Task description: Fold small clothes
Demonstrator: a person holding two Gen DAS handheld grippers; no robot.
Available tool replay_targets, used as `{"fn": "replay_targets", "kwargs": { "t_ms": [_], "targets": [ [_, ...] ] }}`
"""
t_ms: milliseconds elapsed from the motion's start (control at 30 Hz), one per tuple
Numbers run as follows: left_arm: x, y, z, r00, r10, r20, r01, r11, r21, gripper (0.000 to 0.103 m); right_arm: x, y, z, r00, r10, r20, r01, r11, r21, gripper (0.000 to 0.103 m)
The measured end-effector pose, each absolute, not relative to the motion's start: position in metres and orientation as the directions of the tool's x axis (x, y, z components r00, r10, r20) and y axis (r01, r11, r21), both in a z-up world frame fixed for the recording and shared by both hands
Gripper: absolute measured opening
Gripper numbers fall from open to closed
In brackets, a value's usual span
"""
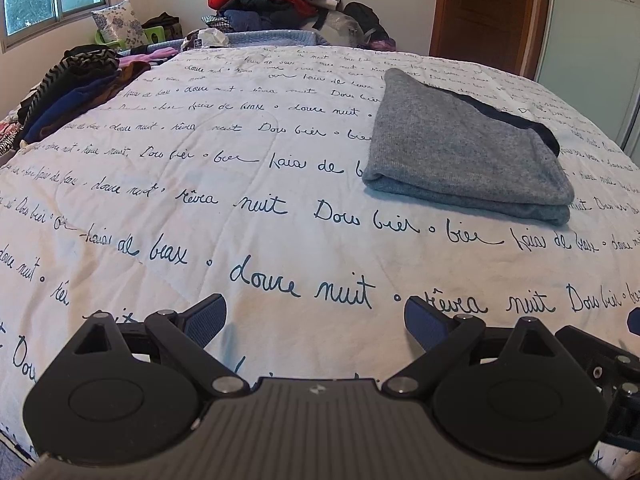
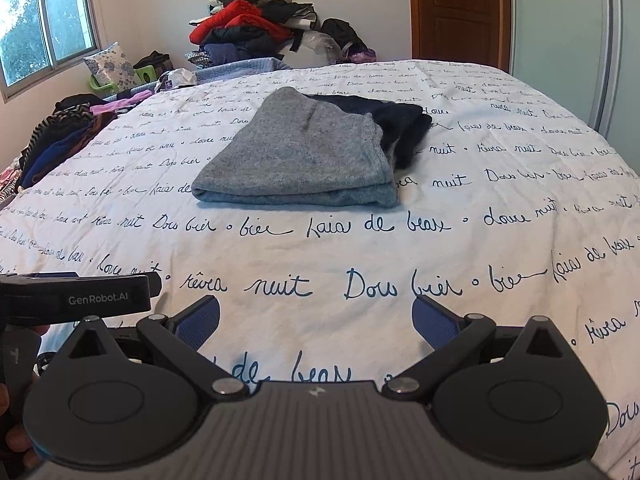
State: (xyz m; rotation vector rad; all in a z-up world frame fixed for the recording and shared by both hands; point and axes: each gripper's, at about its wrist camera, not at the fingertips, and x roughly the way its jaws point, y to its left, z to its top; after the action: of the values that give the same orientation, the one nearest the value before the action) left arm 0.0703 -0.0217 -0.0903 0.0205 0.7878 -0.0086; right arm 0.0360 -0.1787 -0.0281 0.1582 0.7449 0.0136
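Note:
A grey knit garment point(image 1: 460, 152) lies folded flat on the white bedspread with dark script point(image 1: 240, 200), with a dark navy part point(image 1: 532, 128) showing at its far right side. It also shows in the right wrist view point(image 2: 304, 152), with the navy part point(image 2: 400, 124) bunched behind it. My left gripper point(image 1: 316, 320) is open and empty, low over the bedspread, well short of the garment and to its left. My right gripper point(image 2: 316, 320) is open and empty, in front of the garment. The left gripper's body point(image 2: 76, 300) shows at the right wrist view's left edge.
A stack of dark and striped folded clothes point(image 1: 72, 92) lies along the bed's left edge. A tall heap of red, black and blue clothes point(image 1: 276, 0) stands beyond the far end. A wooden door point(image 1: 492, 12) and a wardrobe panel point(image 1: 592, 60) are at the right.

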Motion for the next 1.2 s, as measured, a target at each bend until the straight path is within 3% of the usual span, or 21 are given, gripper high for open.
{"fn": "replay_targets", "kwargs": {
  "t_ms": [1200],
  "targets": [
    [0.0668,-0.0234,-0.0868,0.713,0.036,-0.700,-0.002,0.999,0.049,0.095,0.0377,-0.1781,-0.0325,0.730,0.082,-0.679,0.038,0.986,0.160,0.103]
  ]
}}
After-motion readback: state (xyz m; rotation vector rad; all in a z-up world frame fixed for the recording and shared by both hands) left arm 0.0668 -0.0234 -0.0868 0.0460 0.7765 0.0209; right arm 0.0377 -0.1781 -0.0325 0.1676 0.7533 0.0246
